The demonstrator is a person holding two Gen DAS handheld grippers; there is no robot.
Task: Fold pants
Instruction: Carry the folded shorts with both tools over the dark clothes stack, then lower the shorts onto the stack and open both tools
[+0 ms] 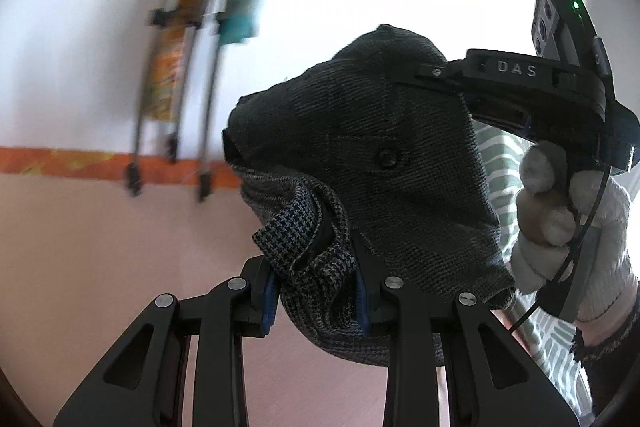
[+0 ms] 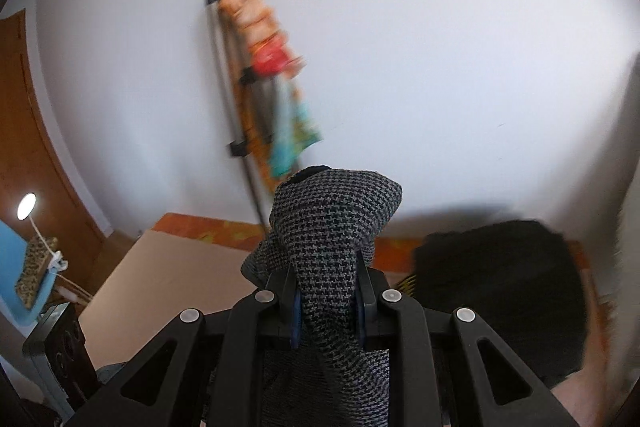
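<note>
The pants [image 1: 360, 155] are dark grey houndstooth cloth with a button, held up in the air. My left gripper [image 1: 316, 291] is shut on a bunched edge of the pants. In the left wrist view the right gripper body [image 1: 560, 99] shows at the right, held by a white-gloved hand [image 1: 568, 227], its fingers hidden behind the cloth. In the right wrist view my right gripper [image 2: 328, 303] is shut on a fold of the pants [image 2: 332, 227], which stands up between the fingers and hangs below.
A pale pink surface [image 1: 100, 247] with an orange band [image 1: 60, 163] lies below. A white wall carries a colourful hanging on a rack [image 2: 264, 67]. A person's dark hair [image 2: 500, 287] is at the lower right. A lamp [image 2: 26, 207] is at the left.
</note>
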